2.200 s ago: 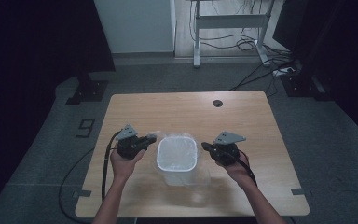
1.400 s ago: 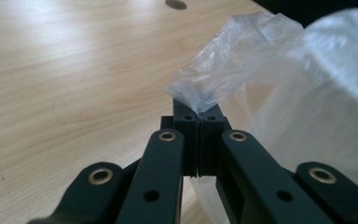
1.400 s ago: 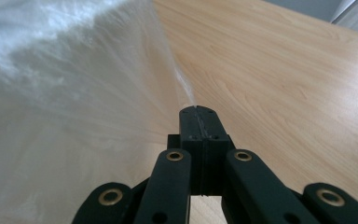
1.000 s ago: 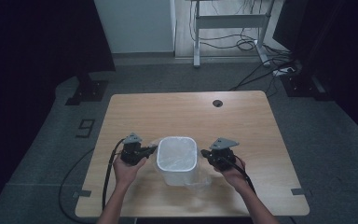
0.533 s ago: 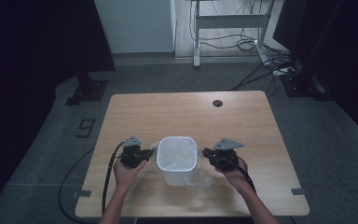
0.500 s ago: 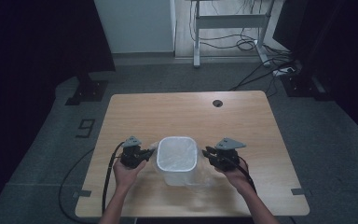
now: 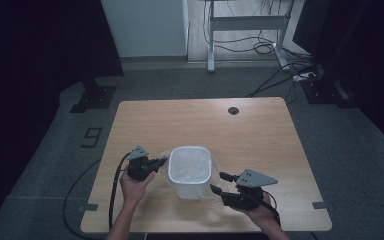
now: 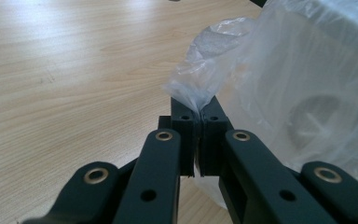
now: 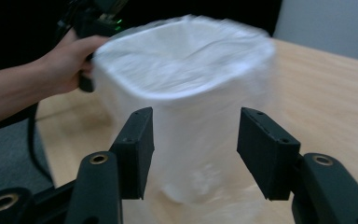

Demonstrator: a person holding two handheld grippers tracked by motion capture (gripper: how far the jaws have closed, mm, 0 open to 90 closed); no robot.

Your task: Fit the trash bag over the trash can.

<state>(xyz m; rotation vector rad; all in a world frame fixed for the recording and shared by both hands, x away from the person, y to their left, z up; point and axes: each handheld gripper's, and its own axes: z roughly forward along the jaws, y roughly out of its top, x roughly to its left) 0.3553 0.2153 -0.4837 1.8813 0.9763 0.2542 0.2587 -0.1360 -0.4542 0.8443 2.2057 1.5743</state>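
Dark room, grey floor, pale wood table [image 7: 260, 130]; near its front edge stands your lined white bin [image 7: 190, 171]. Your left gripper [image 8: 199, 122] pinches the clear liner [image 8: 200, 79]; your right gripper [image 7: 221, 183] gapes beside it

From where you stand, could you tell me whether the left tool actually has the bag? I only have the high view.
Observer: Yes. In the left gripper view the left tool is shut on a fold of the bag.
Operator: Thank you. And is the right tool gripping anything?
Observer: No. In the right gripper view the right tool is open, its jaws apart in front of the bin.
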